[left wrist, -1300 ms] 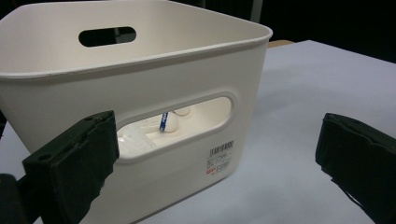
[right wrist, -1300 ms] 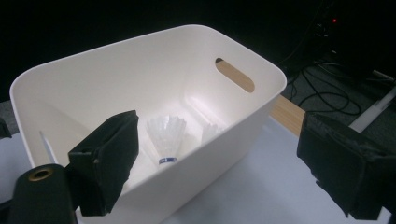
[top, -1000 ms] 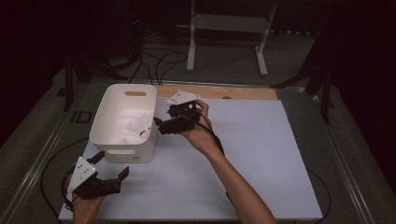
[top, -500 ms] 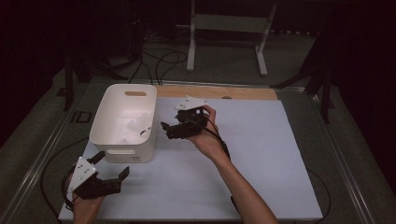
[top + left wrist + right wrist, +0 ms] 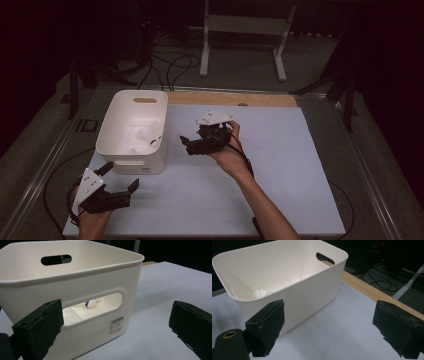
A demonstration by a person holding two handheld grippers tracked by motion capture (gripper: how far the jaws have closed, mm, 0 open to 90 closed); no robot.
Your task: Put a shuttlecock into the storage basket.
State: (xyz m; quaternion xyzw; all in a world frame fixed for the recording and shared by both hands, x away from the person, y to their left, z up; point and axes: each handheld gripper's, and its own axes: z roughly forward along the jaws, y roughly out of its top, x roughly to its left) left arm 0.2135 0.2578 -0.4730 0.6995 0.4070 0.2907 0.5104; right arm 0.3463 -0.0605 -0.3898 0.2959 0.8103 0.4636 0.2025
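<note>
A white plastic bin (image 5: 131, 131) with handle slots stands at the table's left side, with white bagged items inside it (image 5: 147, 135). My left gripper (image 5: 120, 182) rests near the front left corner, open and empty, facing the bin's near wall (image 5: 82, 307). Through that wall's slot I see a clear bag and small white pieces (image 5: 91, 304). My right gripper (image 5: 186, 144) hovers just right of the bin, open with nothing between its jaws, and looks at the bin's side (image 5: 287, 282).
A white sheet (image 5: 280, 165) covers the table, with a wooden strip (image 5: 235, 99) along its far edge. Cables (image 5: 170, 62) and a white stand (image 5: 245, 35) lie on the floor beyond. A black cable loops off the table's left front (image 5: 52, 195).
My right gripper has drawn back from over the bin's rim, moving right and toward the person. The left gripper has stayed put.
</note>
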